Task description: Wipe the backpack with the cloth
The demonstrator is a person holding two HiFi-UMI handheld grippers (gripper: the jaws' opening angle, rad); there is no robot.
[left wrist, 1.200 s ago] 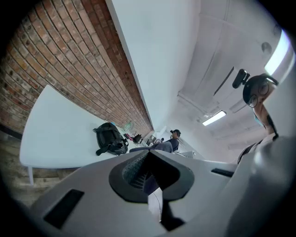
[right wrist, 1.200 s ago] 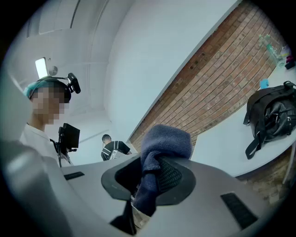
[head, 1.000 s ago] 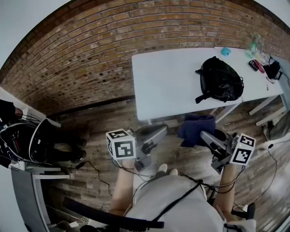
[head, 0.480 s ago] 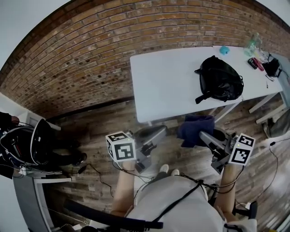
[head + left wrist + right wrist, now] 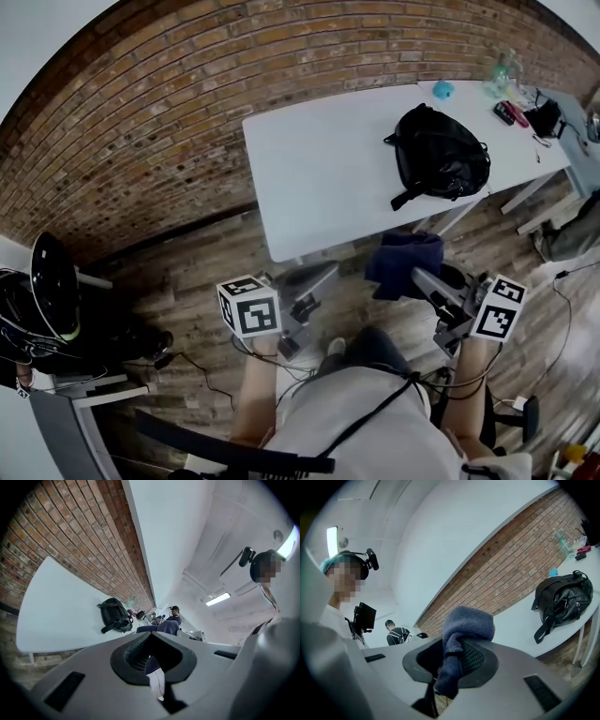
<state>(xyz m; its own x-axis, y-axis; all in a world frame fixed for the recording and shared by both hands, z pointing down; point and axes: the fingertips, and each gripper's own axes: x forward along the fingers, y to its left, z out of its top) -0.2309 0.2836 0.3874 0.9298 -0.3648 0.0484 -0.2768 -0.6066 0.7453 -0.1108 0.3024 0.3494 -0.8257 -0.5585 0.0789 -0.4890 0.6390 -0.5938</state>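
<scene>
A black backpack [image 5: 439,161] lies on the right part of a white table [image 5: 319,169]; it also shows in the left gripper view [image 5: 113,615] and the right gripper view [image 5: 562,599]. My right gripper [image 5: 424,281] is shut on a dark blue cloth [image 5: 403,264], which bunches out above the jaws [image 5: 468,624]. It hangs over the wooden floor in front of the table, short of the backpack. My left gripper [image 5: 314,283] is also held low before the table, jaws together with nothing between them [image 5: 152,641].
A brick wall [image 5: 187,103] runs behind the table. A small blue object [image 5: 442,90], a bottle [image 5: 500,73] and a small black bag [image 5: 544,117] sit at the table's far right end. Equipment with cables [image 5: 52,300] stands at the left.
The table and backpack have slid left and slightly up in the head view as the camera shifted. Both grippers keep their places, with the cloth still held.
</scene>
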